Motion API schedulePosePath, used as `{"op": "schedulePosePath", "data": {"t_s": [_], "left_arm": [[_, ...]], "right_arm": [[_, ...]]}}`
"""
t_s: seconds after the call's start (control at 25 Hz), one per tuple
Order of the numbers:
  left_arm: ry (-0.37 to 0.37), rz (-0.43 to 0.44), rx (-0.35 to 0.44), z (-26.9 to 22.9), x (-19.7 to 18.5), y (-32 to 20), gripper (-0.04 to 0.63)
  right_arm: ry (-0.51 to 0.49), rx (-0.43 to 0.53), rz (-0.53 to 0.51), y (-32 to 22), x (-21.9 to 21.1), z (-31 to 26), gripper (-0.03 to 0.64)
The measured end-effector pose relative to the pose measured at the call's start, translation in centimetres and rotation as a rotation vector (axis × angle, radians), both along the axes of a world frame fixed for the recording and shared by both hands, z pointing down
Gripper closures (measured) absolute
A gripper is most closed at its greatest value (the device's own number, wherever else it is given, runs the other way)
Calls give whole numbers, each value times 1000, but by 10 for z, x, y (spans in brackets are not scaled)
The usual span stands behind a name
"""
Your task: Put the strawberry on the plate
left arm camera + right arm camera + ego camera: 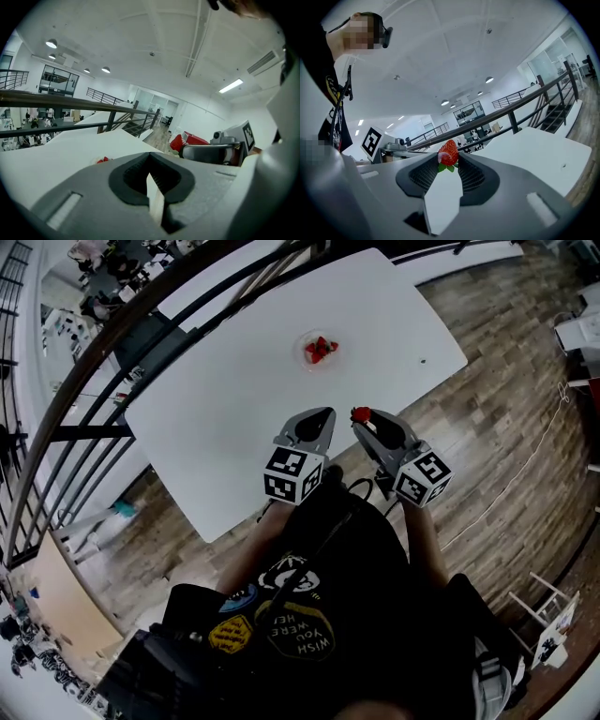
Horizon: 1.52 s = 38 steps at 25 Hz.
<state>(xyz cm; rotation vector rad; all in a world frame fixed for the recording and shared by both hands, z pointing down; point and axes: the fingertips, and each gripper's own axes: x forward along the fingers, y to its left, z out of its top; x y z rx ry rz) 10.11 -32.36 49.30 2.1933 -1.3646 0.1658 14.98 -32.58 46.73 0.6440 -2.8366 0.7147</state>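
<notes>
White table point(234, 399), fruit-filled plate point(336, 363) mid-table, dark railing point(89, 371) alongside

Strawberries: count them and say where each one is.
At least 2: one strawberry pinched in the right tool's tips, by the table's near edge; a red strawberry cluster on the plate farther out, possibly several berries, too small to separate.

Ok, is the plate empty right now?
Not empty: red strawberries already lie on the plate; another strawberry is clamped in the right gripper.
</notes>
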Motion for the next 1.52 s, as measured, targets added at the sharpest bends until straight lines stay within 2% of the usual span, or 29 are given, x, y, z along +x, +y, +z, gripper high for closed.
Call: {"op": "schedulePosePath", "data": {"t_s": [0.52,1.0,1.24,1.52], "left_arm": [[12,59,-47,30,-37,-36,595],[-16,-34,-100,72,-36,-76,595],[-45,-56,-151,105,-42,-88,595],[-43,-82,-181,120,-45,-100,595]], "right_arm": [[58,-13,37,-31,-38,27,482],[105,-47,-46,-74,-35,71,482],[133,-73,-80,-93,-44,94,482],[155,-92,-100,-105,-46,112,482]]}}
